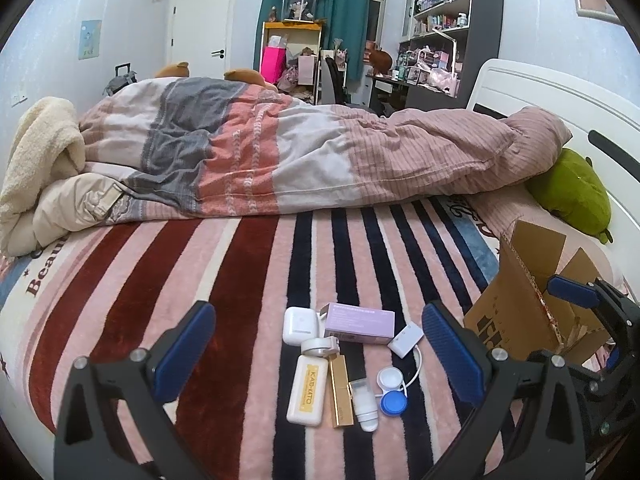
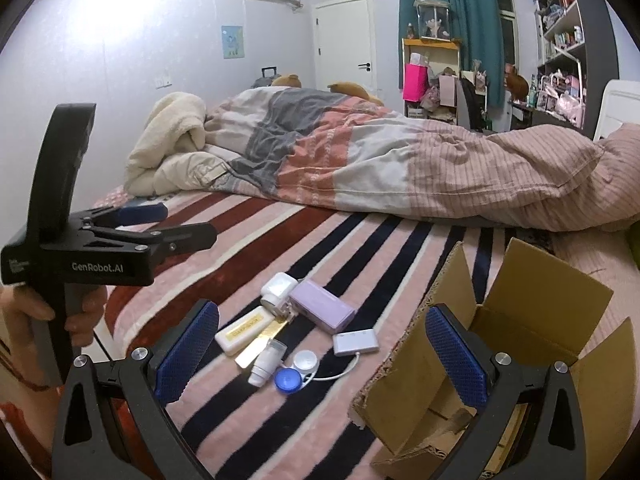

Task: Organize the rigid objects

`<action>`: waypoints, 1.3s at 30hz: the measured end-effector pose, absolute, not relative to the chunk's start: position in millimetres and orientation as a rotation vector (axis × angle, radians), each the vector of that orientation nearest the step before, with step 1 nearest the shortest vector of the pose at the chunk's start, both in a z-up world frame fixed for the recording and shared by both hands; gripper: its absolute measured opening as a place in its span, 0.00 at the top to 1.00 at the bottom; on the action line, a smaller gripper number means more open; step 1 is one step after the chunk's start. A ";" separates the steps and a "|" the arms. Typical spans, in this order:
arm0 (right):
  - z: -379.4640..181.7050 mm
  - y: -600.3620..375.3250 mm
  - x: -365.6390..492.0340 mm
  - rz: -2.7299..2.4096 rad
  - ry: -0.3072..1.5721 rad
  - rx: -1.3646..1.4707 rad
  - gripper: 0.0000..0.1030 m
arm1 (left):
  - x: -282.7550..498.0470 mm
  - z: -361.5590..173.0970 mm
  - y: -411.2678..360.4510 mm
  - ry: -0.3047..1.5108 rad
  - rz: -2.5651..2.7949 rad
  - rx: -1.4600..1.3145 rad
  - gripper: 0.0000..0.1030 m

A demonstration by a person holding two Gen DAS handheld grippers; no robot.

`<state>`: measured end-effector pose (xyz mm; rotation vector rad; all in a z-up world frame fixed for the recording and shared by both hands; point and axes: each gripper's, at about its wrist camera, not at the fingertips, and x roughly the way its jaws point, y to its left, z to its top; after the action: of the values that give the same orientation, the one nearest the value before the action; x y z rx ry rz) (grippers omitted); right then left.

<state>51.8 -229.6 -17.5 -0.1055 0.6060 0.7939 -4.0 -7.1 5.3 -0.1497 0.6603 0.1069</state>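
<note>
Several small items lie in a cluster on the striped blanket: a white earbud case [image 1: 300, 324] [image 2: 277, 286], a purple box [image 1: 358, 322] [image 2: 322, 312], a white adapter [image 1: 405, 338] [image 2: 356, 342] with a cable, a cream bottle [image 1: 307, 394] [image 2: 244, 330], a gold tube [image 1: 341, 392], a small white bottle [image 1: 365, 404] [image 2: 266, 364] and a contact lens case [image 1: 390, 390] [image 2: 296, 370]. My left gripper [image 1: 318, 350] [image 2: 180, 224] hovers open just before the cluster. My right gripper [image 2: 322, 354] [image 1: 592, 324] is open and empty, beside an open cardboard box [image 1: 528, 308] [image 2: 520, 340].
A rumpled duvet [image 1: 280, 152] and a cream blanket [image 1: 40, 160] fill the far side of the bed. A green plush [image 1: 572, 192] lies by the white headboard [image 1: 540, 96]. A hand [image 2: 24, 312] holds the left gripper's handle. Shelves and a desk stand at the back.
</note>
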 end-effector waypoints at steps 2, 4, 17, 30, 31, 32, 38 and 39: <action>-17.1 -229.0 52.3 0.784 0.599 -0.110 0.00 | -4.1 5.4 -7.0 0.660 0.106 -0.151 0.00; -17.0 -228.5 53.2 0.780 0.598 -0.114 0.00 | -4.0 5.2 -7.1 0.660 0.107 -0.149 0.00; -18.3 -229.1 56.9 0.783 0.611 -0.121 0.00 | -5.0 3.8 -5.8 0.662 0.117 -0.149 0.00; -17.5 -228.8 54.3 0.796 0.616 -0.129 0.00 | -5.0 3.9 -5.3 0.663 0.117 -0.148 0.00; -17.1 -228.4 54.3 0.795 0.616 -0.129 0.00 | -5.1 3.8 -5.0 0.663 0.117 -0.148 0.00; -17.0 -228.6 54.5 0.796 0.616 -0.126 0.00 | -5.0 3.8 -5.3 0.664 0.117 -0.149 0.00; -14.7 -229.5 54.7 0.794 0.619 -0.109 0.00 | -5.0 3.7 -5.6 0.664 0.118 -0.148 0.00; -14.5 -229.7 54.9 0.793 0.621 -0.107 0.00 | -5.1 3.7 -5.6 0.664 0.118 -0.148 0.00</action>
<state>54.9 -229.7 -14.5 -0.1068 0.6210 0.7934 -5.1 -5.6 3.7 -0.1477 0.6635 0.1179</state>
